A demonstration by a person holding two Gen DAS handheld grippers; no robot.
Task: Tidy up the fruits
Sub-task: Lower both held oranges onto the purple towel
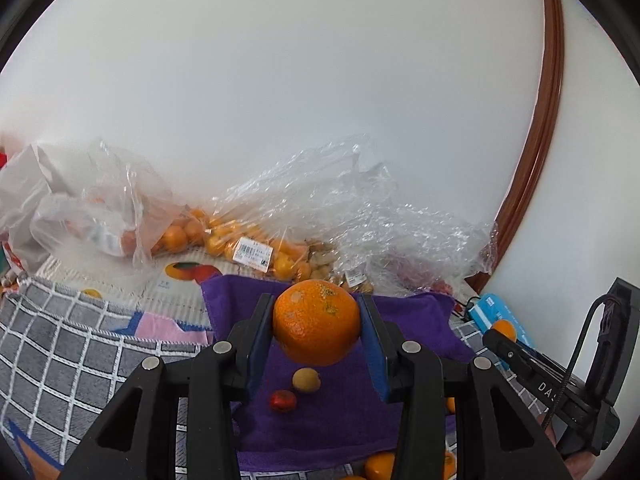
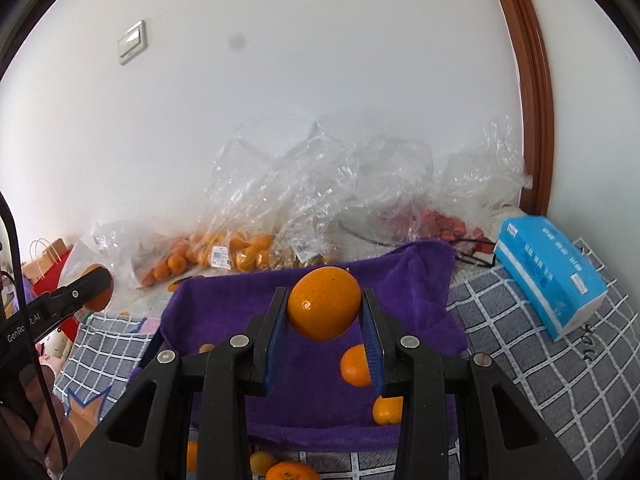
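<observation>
Two oranges were held aloft above the purple towel [image 1: 332, 412], a large orange [image 1: 317, 322] pinched by the left gripper [image 1: 317, 326] and a smaller orange [image 2: 324, 308] by the right gripper [image 2: 325, 322], and either could have been squeezed out and dropped.

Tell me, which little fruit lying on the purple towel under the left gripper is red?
The small round one nearest the camera is red. Its neighbour, just beyond it on the purple towel, is pale yellow, and the orange is held in the left gripper.
</observation>
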